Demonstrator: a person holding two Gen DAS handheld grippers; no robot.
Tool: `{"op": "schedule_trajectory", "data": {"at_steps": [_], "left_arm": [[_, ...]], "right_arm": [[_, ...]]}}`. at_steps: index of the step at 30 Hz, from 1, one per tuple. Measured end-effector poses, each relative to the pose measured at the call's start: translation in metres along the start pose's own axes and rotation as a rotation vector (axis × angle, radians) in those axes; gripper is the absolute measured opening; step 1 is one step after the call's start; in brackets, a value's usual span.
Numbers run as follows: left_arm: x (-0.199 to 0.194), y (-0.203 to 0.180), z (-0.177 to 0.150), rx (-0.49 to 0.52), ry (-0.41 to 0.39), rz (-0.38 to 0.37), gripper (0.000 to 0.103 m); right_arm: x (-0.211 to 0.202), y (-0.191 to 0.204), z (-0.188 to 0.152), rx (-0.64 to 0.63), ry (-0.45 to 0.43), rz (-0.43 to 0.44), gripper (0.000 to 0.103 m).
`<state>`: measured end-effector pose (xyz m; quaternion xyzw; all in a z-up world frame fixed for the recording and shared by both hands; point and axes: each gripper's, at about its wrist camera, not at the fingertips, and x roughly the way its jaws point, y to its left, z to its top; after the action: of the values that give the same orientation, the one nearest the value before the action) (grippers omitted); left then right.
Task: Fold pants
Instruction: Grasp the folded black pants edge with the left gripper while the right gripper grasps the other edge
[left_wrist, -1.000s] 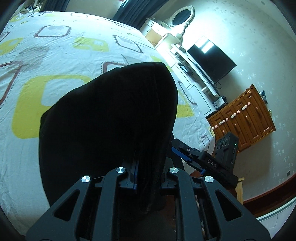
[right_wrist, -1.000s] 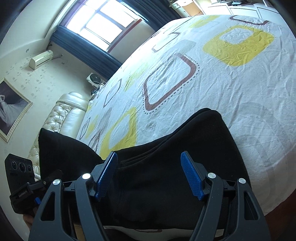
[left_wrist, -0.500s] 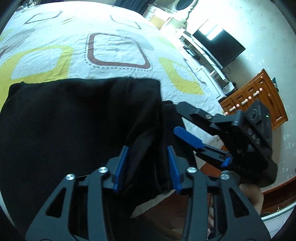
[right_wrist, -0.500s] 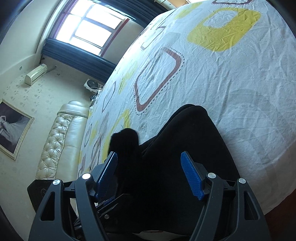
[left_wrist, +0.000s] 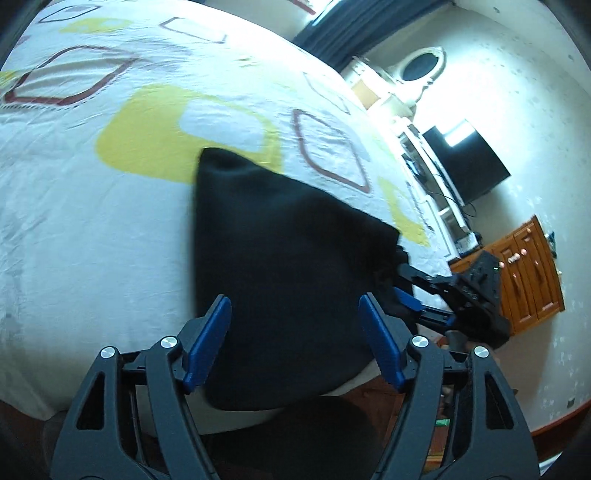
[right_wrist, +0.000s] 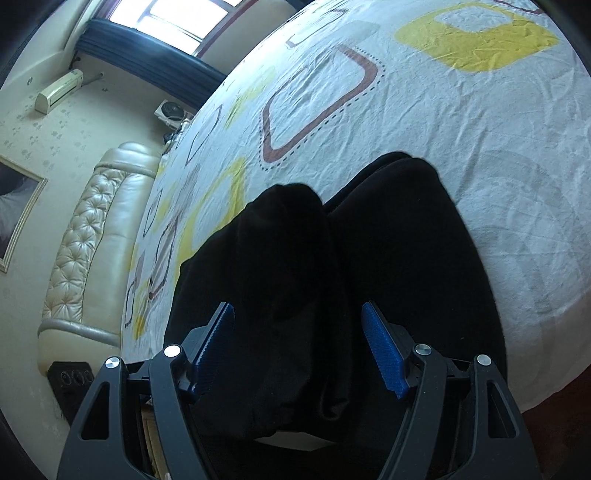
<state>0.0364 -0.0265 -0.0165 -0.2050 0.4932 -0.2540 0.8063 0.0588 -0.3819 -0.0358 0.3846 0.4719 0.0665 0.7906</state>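
The black pants lie folded in a thick bundle on the bed, close to its near edge. My left gripper hovers over their near end. Its jaws are opening, and the blue pads stand wide apart without pressing the cloth. In the right wrist view the pants show two rounded folds side by side. My right gripper is open just above them, its pads clear of the fabric. The right gripper also shows at the bundle's right corner in the left wrist view.
The bed sheet is white with yellow and brown squares. Past the bed's far side stand a television, a wooden cabinet and a white dresser. A padded headboard and a window lie to the left.
The left gripper, first shut on a lifted fold of the pants, opened wide and let it go. The fold now lies flat on the bundle. The right gripper stayed open and sank a little.
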Motion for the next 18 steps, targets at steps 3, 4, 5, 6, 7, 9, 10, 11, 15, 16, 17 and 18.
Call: {"op": "schedule_trajectory", "data": {"at_steps": [3, 4, 5, 6, 7, 9, 10, 11, 15, 16, 17, 18], "left_arm": [[-0.001, 0.031, -0.001, -0.069, 0.012, 0.025, 0.071], [0.000, 0.035, -0.001, -0.084, 0.011, 0.032, 0.071], [0.001, 0.040, 0.000, -0.097, 0.015, 0.037, 0.071], [0.003, 0.043, 0.001, -0.109, 0.023, 0.033, 0.071], [0.005, 0.044, 0.001, -0.115, 0.028, 0.025, 0.071], [0.009, 0.040, 0.001, -0.099, 0.035, 0.020, 0.072], [0.010, 0.039, 0.000, -0.089, 0.032, 0.023, 0.073], [0.010, 0.037, -0.001, -0.083, 0.028, 0.023, 0.076], [0.013, 0.039, -0.004, -0.091, 0.037, 0.003, 0.077], [0.014, 0.039, -0.005, -0.096, 0.040, -0.001, 0.078], [0.015, 0.038, -0.005, -0.098, 0.043, -0.005, 0.078], [0.016, 0.037, -0.005, -0.098, 0.045, -0.008, 0.078]], "right_arm": [[0.015, 0.011, -0.008, -0.042, 0.061, -0.017, 0.066], [0.017, 0.014, -0.010, -0.056, 0.057, -0.042, 0.048], [0.019, 0.014, -0.011, -0.060, 0.061, -0.048, 0.042], [0.020, 0.013, -0.011, -0.050, 0.060, -0.038, 0.027], [0.020, 0.011, -0.011, -0.044, 0.060, -0.035, 0.020], [0.015, 0.012, -0.013, -0.056, 0.048, -0.031, 0.018], [0.012, 0.015, -0.013, -0.072, 0.038, -0.030, 0.016], [0.006, 0.020, -0.013, -0.092, 0.017, -0.027, 0.016], [-0.020, 0.044, -0.008, -0.208, -0.072, -0.071, 0.015], [-0.025, 0.045, -0.008, -0.223, -0.085, -0.086, 0.014], [-0.029, 0.045, -0.007, -0.236, -0.094, -0.104, 0.014], [-0.032, 0.044, -0.006, -0.238, -0.096, -0.117, 0.014]]}}
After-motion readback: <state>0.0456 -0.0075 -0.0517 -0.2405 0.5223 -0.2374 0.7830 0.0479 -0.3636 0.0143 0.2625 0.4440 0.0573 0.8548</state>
